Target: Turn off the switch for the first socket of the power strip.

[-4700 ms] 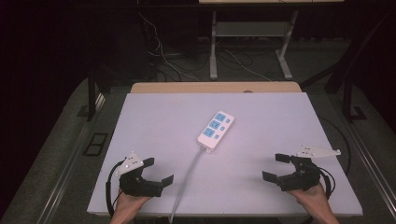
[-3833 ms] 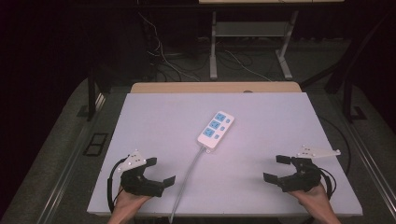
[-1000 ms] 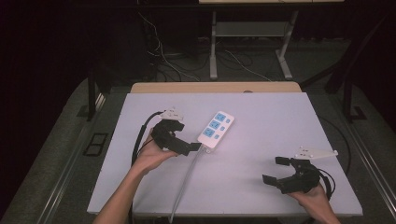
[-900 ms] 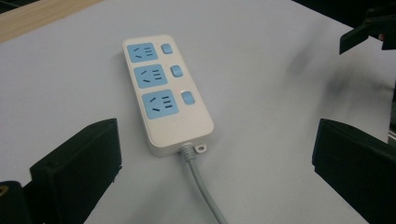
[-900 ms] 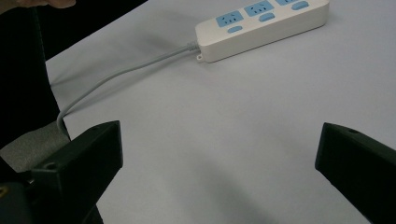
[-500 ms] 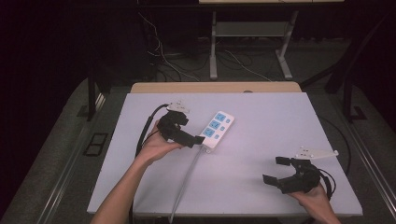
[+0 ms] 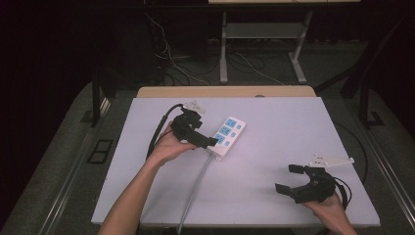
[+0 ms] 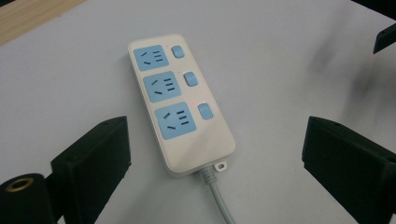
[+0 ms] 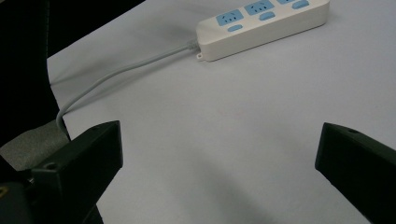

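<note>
My left hand-held gripper (image 7: 203, 138) is right at the power strip (image 7: 227, 135) now, jaws spread wide to either side of its cord end and pressing on nothing, though they have just been easing inward a touch. The strip lies flat near the middle of the white surface (image 7: 274, 127), its grey cable (image 7: 195, 188) running back toward my edge. Count with me: one strip, three blue sockets, three blue switches beside them, two hand-held grippers. No containers anywhere on the surface. My right hand-held gripper (image 7: 289, 178) sits low at the near right corner, released, jaws wide with bare surface between them, well apart from the strip. The left gripper view gives me the socket (image 8: 173, 116) faces square on, and a tiny red glow by the switch (image 8: 204, 111) nearest the cord. The right gripper view catches the strip's side wall and the cable curling off the surface edge.
</note>
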Tool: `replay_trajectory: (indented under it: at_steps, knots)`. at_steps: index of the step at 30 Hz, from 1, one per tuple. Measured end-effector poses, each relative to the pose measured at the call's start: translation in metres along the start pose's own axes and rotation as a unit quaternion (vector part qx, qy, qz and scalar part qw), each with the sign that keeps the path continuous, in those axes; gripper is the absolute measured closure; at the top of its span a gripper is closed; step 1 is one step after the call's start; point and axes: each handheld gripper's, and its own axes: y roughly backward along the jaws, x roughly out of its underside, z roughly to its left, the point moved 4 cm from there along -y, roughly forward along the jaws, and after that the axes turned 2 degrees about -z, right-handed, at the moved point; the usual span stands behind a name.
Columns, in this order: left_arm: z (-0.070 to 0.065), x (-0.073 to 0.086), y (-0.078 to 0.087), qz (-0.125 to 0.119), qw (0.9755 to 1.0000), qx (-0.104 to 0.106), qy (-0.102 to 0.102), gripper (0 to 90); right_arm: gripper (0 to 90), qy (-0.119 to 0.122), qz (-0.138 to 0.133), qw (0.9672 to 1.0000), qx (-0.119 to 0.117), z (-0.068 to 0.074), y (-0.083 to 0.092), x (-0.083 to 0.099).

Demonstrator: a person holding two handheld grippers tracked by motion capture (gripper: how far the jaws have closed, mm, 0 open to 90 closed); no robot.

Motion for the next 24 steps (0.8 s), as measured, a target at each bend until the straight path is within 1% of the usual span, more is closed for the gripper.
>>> replay_trajectory:
  at_steps: [9, 12, 15, 24]
  knots:
    - [0.002, -0.005, -0.007, 0.002, 1.0, -0.002, -0.005, 15.8, 0.6, 0.001, 0.001, 1.0, 0.0, -0.001, 0.0, 0.0]
    - [0.003, -0.006, -0.009, 0.002, 1.0, -0.004, -0.007, 22.5, 0.7, 0.001, 0.002, 1.0, 0.0, -0.001, 0.0, 0.0]
    - [0.004, -0.007, -0.012, 0.0, 1.0, -0.006, -0.004, 29.4, 0.6, 0.001, 0.002, 1.0, 0.0, -0.001, 0.0, 0.001]
    - [0.004, -0.009, -0.022, 0.008, 0.9999, 0.002, -0.005, 51.7, 0.6, 0.002, 0.003, 1.0, -0.001, 0.0, -0.001, 0.001]
